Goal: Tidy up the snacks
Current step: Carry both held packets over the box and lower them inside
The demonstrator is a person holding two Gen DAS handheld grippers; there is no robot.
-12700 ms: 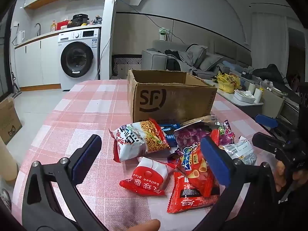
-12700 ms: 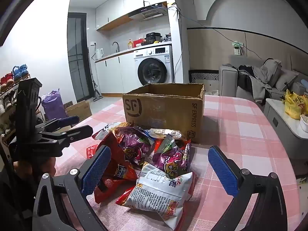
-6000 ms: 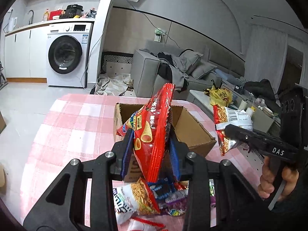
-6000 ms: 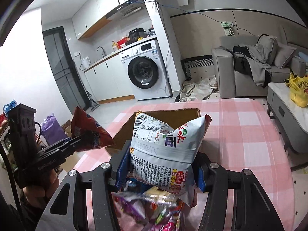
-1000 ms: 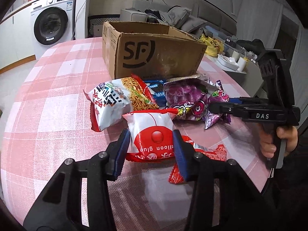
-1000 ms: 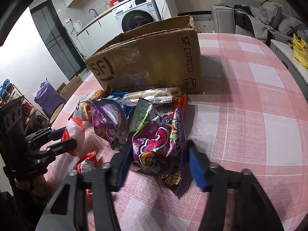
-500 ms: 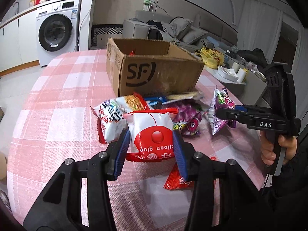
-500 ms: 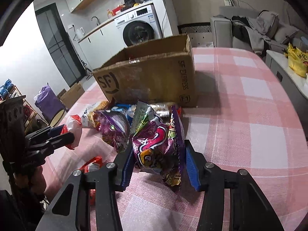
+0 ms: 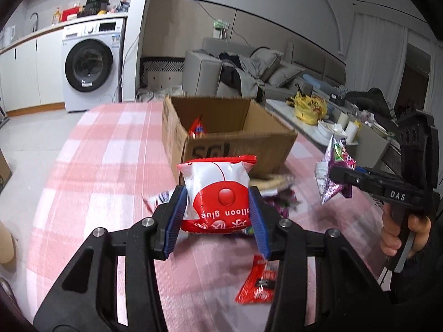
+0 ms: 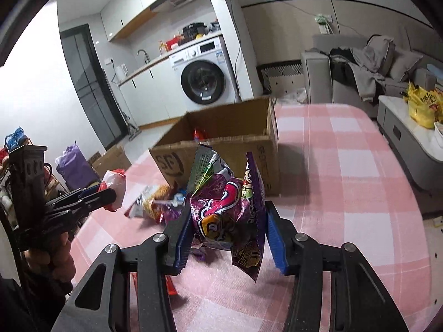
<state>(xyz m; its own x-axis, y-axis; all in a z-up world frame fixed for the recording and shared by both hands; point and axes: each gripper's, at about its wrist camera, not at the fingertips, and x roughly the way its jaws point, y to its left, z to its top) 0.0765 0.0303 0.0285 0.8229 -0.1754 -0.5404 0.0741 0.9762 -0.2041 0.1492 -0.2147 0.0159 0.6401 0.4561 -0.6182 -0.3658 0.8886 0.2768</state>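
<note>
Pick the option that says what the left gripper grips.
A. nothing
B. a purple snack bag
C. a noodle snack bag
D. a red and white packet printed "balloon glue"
D: in the left wrist view the left gripper pinches the red and white "balloon glue" packet between its blue pads.

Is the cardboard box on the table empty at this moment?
No. In the left wrist view a red snack packet already shows inside the open cardboard box.
</note>
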